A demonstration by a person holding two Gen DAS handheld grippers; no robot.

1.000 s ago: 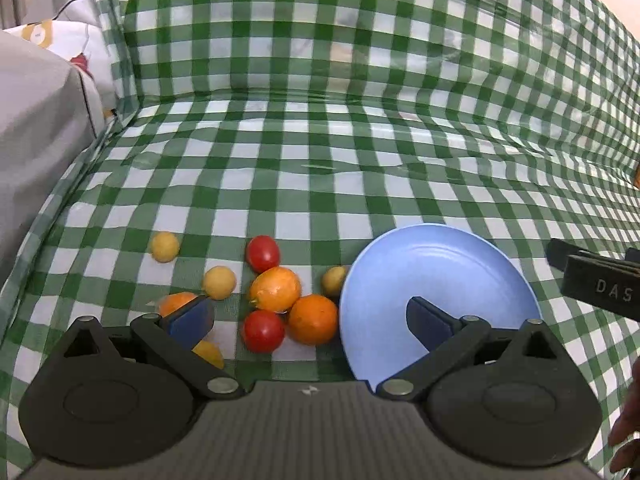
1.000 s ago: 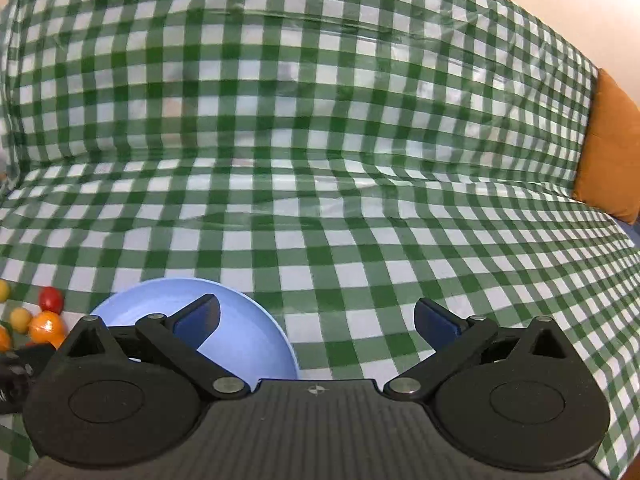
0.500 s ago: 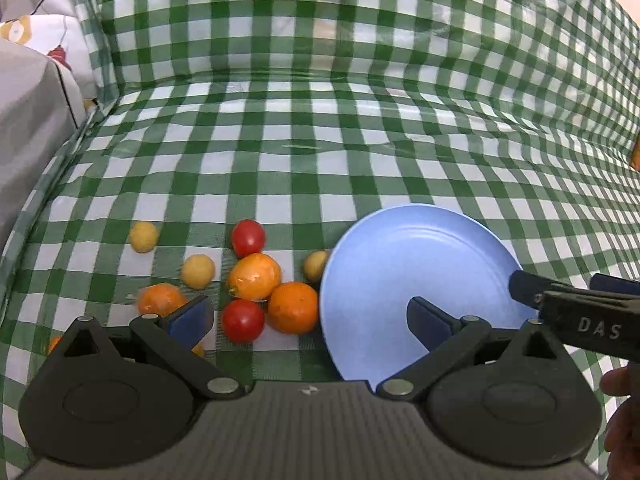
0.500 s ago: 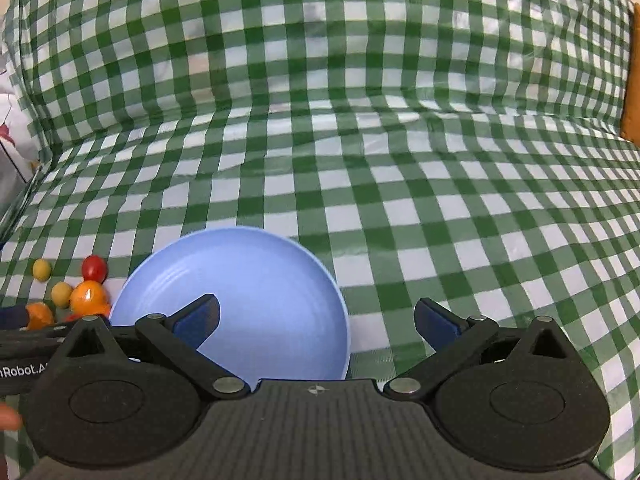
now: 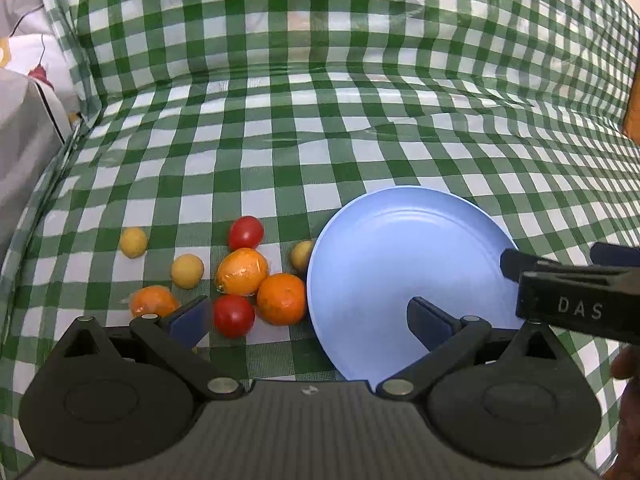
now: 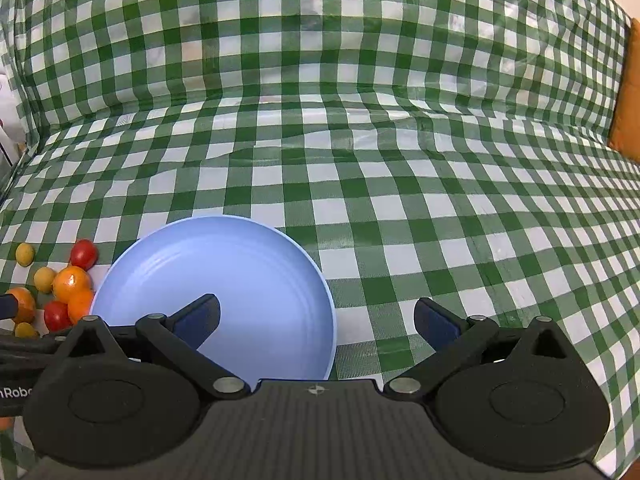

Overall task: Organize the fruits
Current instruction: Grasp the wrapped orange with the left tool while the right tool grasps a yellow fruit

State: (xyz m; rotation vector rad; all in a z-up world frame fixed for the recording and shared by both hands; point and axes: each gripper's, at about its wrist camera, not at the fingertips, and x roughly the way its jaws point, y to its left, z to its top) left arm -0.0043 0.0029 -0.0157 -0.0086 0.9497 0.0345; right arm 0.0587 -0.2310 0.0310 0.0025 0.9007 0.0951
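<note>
Your work surface is a green-and-white checked cloth that runs up a back wall and spreads flat beneath both tools. On it lies a pale blue plate, with nothing in it, sitting just right of the fruit pile. In your right wrist view the same plate fills the lower left, and an orange cushion shows at the far right edge.

Your left gripper hangs released, its blue-padded fingers spread wide: the left pad sits over the fruit, the right pad over the plate. Your right gripper is likewise spread apart and grasps nothing; its left pad lies over the plate, its right over bare cloth. In the left wrist view its black body reaches in from the right over the plate's rim.

The fruit lies in a loose cluster left of the plate. A wrapped orange touches a bare orange that sits right against the plate's rim. A second wrapped orange lies at the left, partly behind your left pad. One red tomato rests in front, touching the bare orange; another tomato rests behind the cluster. Three small yellow fruits finish the group: one apart at the far left, one beside the wrapped orange, one touching the plate's edge.
</note>
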